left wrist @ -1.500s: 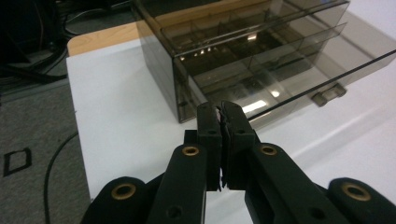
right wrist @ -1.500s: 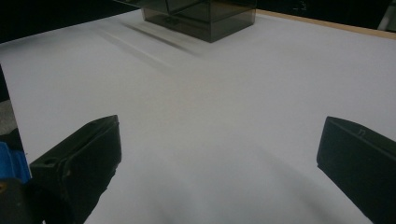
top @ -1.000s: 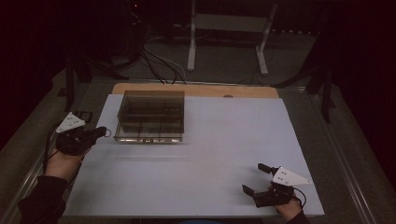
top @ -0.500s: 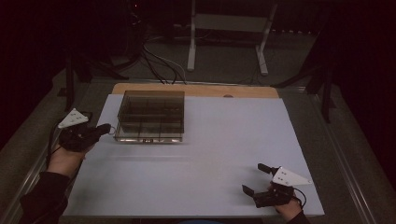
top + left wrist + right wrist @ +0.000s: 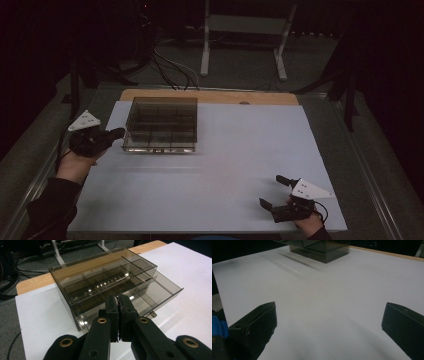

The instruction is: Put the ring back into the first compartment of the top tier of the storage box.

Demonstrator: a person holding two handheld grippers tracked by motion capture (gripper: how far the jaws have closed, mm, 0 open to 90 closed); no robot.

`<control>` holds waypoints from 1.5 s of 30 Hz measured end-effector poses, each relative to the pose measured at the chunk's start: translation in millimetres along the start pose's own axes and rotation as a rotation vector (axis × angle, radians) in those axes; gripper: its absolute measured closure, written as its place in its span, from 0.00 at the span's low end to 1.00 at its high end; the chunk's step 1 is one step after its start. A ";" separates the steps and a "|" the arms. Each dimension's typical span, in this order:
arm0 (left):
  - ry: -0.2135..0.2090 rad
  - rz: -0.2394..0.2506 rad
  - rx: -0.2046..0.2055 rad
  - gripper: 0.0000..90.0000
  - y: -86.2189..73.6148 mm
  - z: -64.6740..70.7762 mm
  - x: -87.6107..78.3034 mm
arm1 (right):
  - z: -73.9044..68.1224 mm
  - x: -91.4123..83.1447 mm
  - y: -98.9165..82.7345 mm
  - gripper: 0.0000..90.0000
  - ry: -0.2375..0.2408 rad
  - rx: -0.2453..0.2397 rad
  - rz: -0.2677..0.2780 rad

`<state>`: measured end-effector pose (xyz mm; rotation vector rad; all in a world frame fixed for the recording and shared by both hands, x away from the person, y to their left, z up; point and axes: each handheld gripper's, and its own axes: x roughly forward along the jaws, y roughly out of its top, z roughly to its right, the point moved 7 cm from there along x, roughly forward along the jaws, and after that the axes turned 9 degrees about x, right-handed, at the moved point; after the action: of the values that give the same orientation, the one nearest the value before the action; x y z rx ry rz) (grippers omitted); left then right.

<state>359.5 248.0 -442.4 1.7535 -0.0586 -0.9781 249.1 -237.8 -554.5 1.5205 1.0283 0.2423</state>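
A smoky see-through box (image 5: 160, 120) with inner dividers stands at the back left of the white sheet (image 5: 225, 165). In the left gripper view the box (image 5: 100, 280) has its divided drawer (image 5: 162, 290) slid partly out, with a small knob (image 5: 153, 314) on the drawer's front. My left gripper (image 5: 120, 132) is shut with nothing between its jaws. Its tips (image 5: 118, 300) sit right at the box's left wall; whether they touch it I cannot tell. My right gripper (image 5: 272, 191) rests near the front right corner, wide open and empty (image 5: 329, 312), far from the box (image 5: 319, 247).
A wooden board (image 5: 215, 96) shows behind the white sheet. Beyond the table lie floor cables (image 5: 170, 65) and a white stand (image 5: 240, 45). A metal rail (image 5: 370, 170) runs along the table's right side.
My left gripper has shifted right and slightly away from the person, bringing its shut tips up to the box's left side. The right gripper has stayed put.
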 end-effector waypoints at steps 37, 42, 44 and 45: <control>-0.089 0.025 0.032 1.00 27.0 16.2 35.6 | 0.4 -0.8 -0.2 0.00 0.004 0.003 0.002; -0.096 0.008 0.031 1.00 19.5 16.8 44.9 | 0.2 -0.2 -0.3 0.00 0.006 0.002 0.000; -0.090 0.004 0.027 1.00 16.1 15.4 47.0 | 0.4 -0.1 -0.4 0.00 0.005 0.001 0.000; -0.089 0.004 0.021 1.00 14.6 14.6 47.4 | 0.4 -0.1 -0.4 0.00 0.004 0.001 -0.001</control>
<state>387.6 208.0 -459.3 1.7282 -0.1298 -1.0554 249.1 -238.2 -555.0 1.5213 1.0325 0.2447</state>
